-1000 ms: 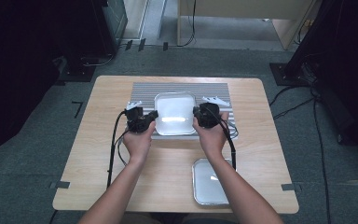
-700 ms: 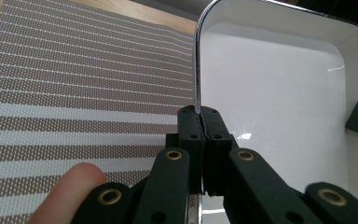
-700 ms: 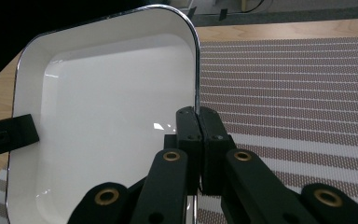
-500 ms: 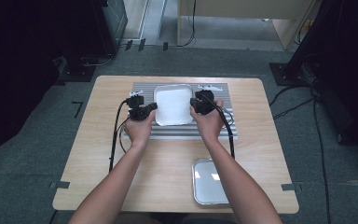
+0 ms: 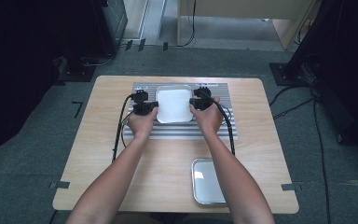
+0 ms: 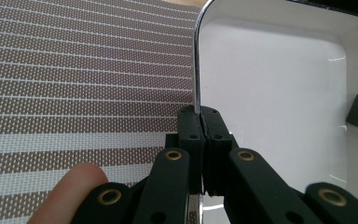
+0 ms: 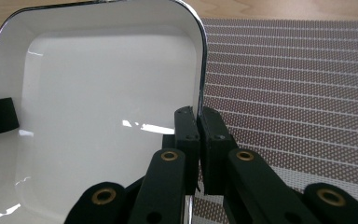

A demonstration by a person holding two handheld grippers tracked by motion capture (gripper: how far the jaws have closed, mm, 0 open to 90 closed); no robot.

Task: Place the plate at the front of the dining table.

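White tray bears no readable writing.

White tray with silver rim on grey striped mat; black grippers; pale wood table; silver tray.

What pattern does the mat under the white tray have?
The mat is brown woven mesh with pale horizontal stripes, clearest in the left gripper view beside the white tray.
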